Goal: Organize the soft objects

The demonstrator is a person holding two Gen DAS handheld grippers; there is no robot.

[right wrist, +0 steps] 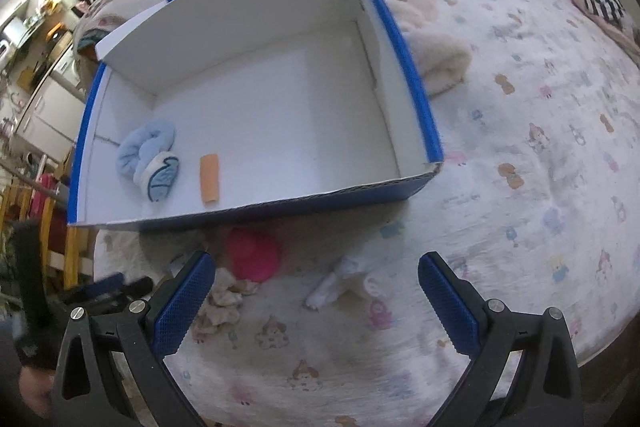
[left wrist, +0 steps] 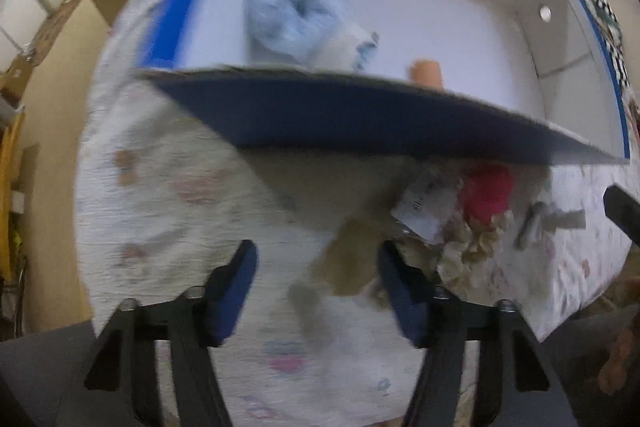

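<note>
Left wrist view, blurry: left gripper (left wrist: pixel 316 287) has its jaws spread wide with nothing between them, hovering over the patterned bedsheet (left wrist: pixel 168 195). Just ahead is the blue-and-white cardboard box (left wrist: pixel 360 119), its near wall edge-on to the camera. Inside the box, a light blue plush item (left wrist: pixel 296 15) sits in the left part of the floor, and a small orange piece (left wrist: pixel 427 73) peeks over the near wall to its right. Outside the box, against the near wall on the right, a pink soft object (left wrist: pixel 490 193) lies with a white tag (left wrist: pixel 424 211) and a beige crumpled fabric (left wrist: pixel 476 243) just beside it; a small grey-white item (left wrist: pixel 548 221) lies further right. Right wrist view, sharp: right gripper (right wrist: pixel 316 295) also wide apart, holding nothing, above the sheet (right wrist: pixel 520 147). Box (right wrist: pixel 404 51) open-topped, mostly bare white floor; blue plush (right wrist: pixel 150 155) near its left corner, orange piece (right wrist: pixel 209 179) just beside it, apart. In front of the box on the sheet: pink object (right wrist: pixel 254 253), beige fabric (right wrist: pixel 224 301) next to the left fingertip, small white item (right wrist: pixel 340 281) between the fingers' line of sight. A cream fleece blanket (right wrist: pixel 428 43) lies against the box's right outer wall. The left gripper (right wrist: pixel 108 287) shows at the lower left edge.
</note>
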